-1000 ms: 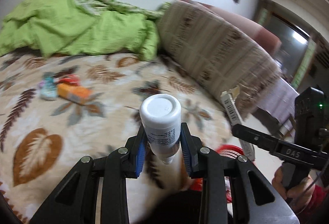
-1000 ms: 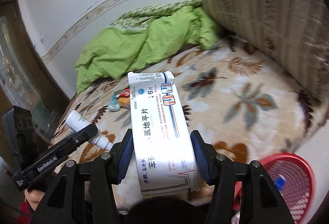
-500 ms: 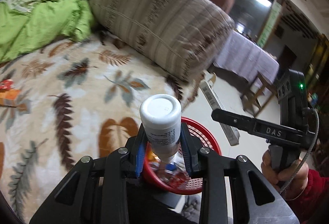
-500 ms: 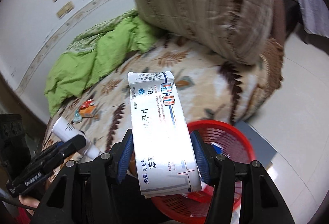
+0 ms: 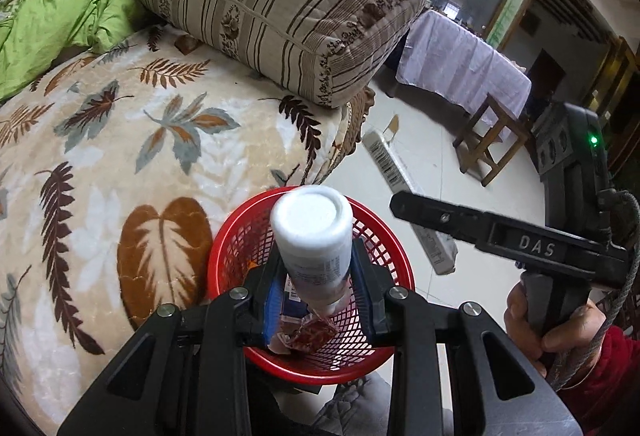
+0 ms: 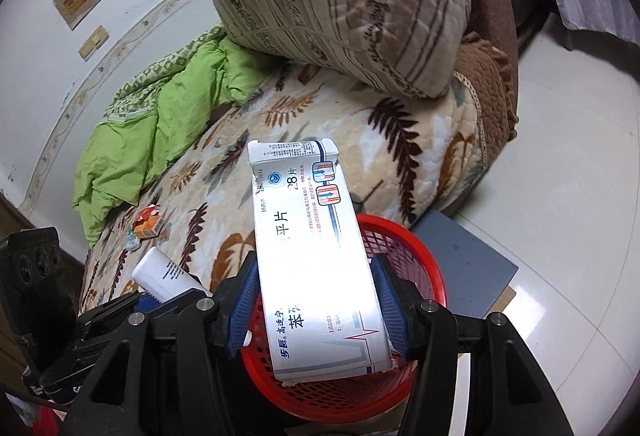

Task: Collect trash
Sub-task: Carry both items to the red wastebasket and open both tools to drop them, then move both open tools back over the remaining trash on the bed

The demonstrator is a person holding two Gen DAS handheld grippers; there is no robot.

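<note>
Jaws of the left gripper (image 5: 316,300) clamp a white bottle (image 5: 314,236) and those of the right gripper (image 6: 318,310) clamp a white medicine box (image 6: 316,256), both over the red basket (image 5: 236,232) at six o'clock beside the bed (image 5: 100,163).

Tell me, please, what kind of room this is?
Most likely a bedroom in a home: a bed with a leaf-patterned blanket, a crumpled green quilt and a large striped pillow. A red trash basket stands on the tiled floor beside the bed.
</note>
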